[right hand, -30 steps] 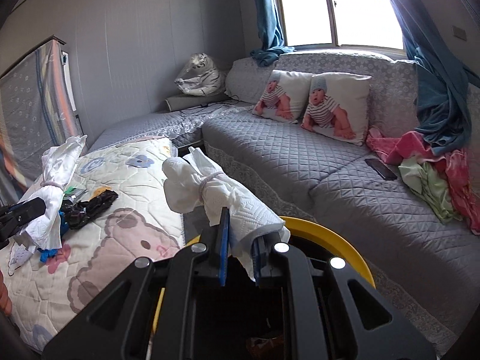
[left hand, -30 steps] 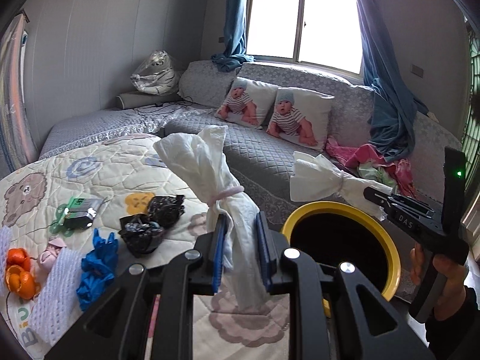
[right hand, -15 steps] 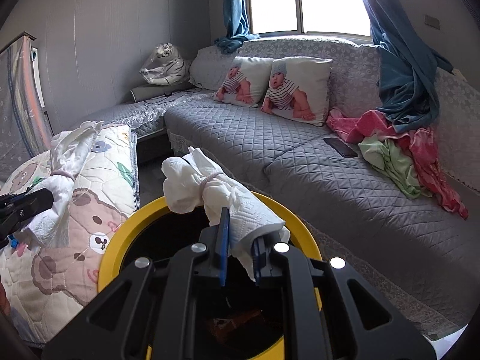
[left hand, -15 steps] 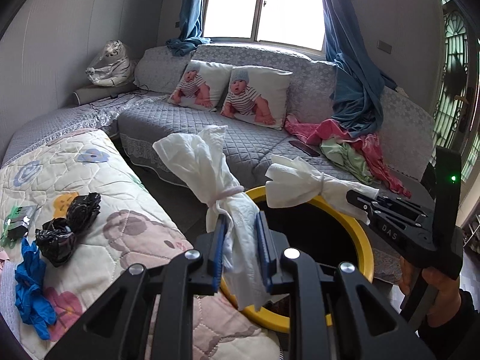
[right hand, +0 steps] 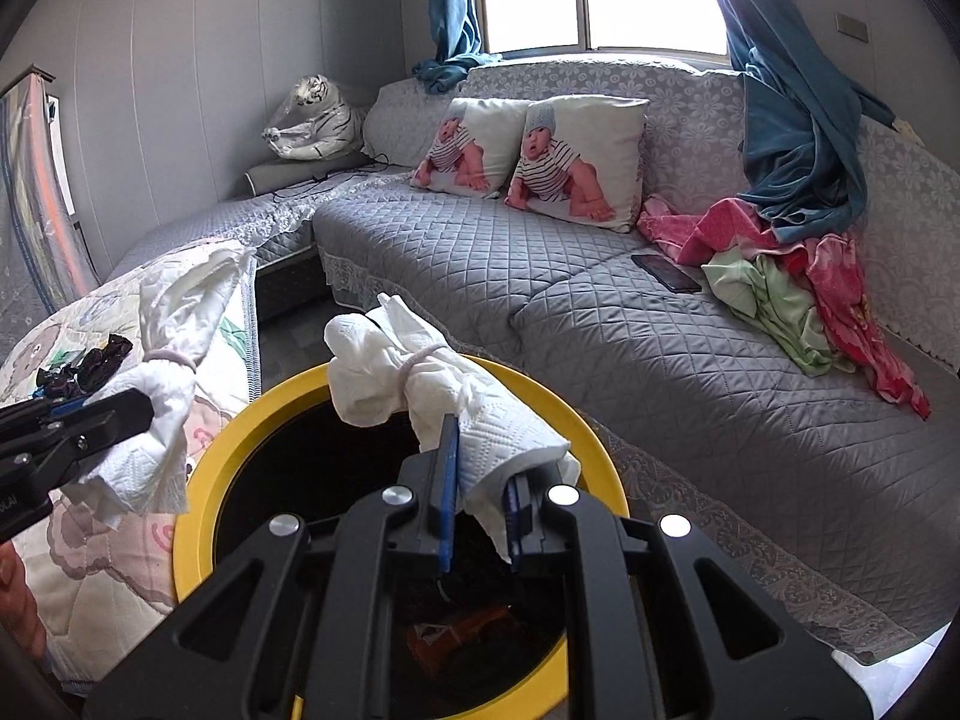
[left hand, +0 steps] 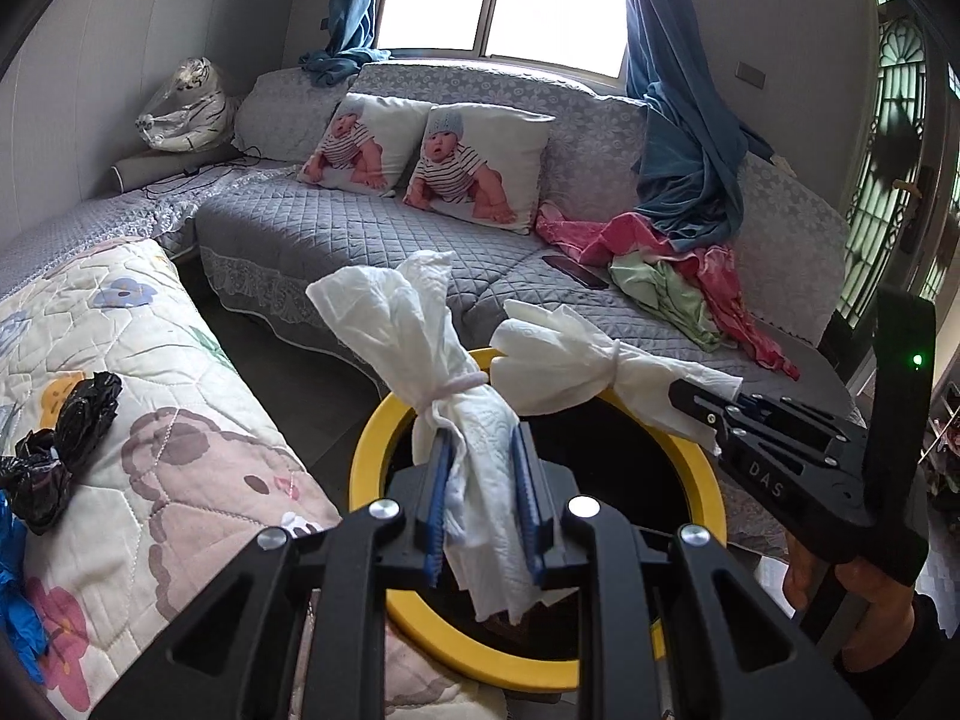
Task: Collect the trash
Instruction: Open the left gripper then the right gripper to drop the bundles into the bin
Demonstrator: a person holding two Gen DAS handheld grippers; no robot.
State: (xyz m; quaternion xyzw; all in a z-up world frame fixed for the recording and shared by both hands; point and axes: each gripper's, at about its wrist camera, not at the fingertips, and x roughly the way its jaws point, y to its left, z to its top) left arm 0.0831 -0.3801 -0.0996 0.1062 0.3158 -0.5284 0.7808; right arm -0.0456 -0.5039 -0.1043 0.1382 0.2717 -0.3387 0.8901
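Left wrist view: a second ago the left gripper faced the quilt with the bin off to its right; now the yellow-rimmed bin sits directly beneath and ahead of its fingers. Its jaws are narrow, clamped on a white tissue bundle tied with a band, whose loose tail hangs down over the bin's dark mouth. To the right, the right gripper holds a second tissue bundle level above the far side of the rim. Left behind on the quilt, well off to the left, are a black bag and something blue at the frame edge.

Right wrist view: the bin has slid from a sliver under the gripper to fill the space below it, some rubbish visible at its bottom. The right gripper is pinched shut on its bundle, which juts forward over the opening. The left gripper comes in from the left, its bundle over or just outside the near-left rim.

Both bundles now look placed for dropping; releasing seems the next step, with the quilt's leftovers still to be fetched.
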